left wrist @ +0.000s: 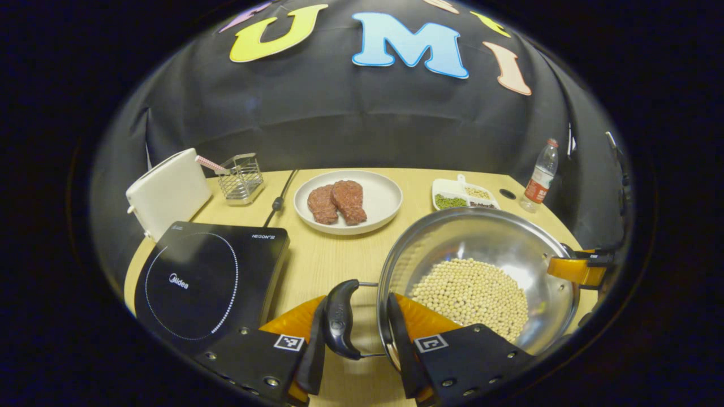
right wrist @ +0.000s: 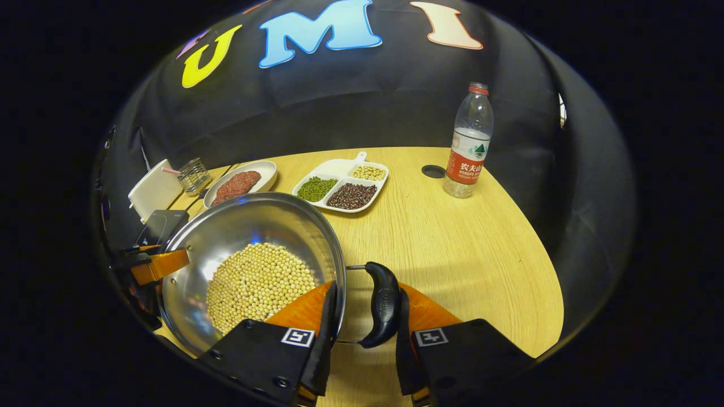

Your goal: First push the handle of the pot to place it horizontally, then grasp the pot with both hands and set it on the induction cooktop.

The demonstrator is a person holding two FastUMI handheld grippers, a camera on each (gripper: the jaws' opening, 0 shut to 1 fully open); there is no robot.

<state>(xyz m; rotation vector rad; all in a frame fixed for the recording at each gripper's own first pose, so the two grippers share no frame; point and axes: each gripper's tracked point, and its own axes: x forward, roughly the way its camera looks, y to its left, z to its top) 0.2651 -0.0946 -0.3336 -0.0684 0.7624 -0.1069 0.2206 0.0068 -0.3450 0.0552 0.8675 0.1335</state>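
The round steel pot (left wrist: 481, 271) of pale beans sits at the lower right of the left gripper view. The left gripper (left wrist: 362, 333) and the right gripper (right wrist: 362, 316) each straddle 1 black side handle, jaws narrow; whether they press, I cannot tell. Next: lift level toward the black induction cooktop (left wrist: 203, 282) on the tabletop (right wrist: 452, 237).

Each gripper (left wrist: 362, 339) (right wrist: 362, 333) bears orange bodywork, screws and square markers.
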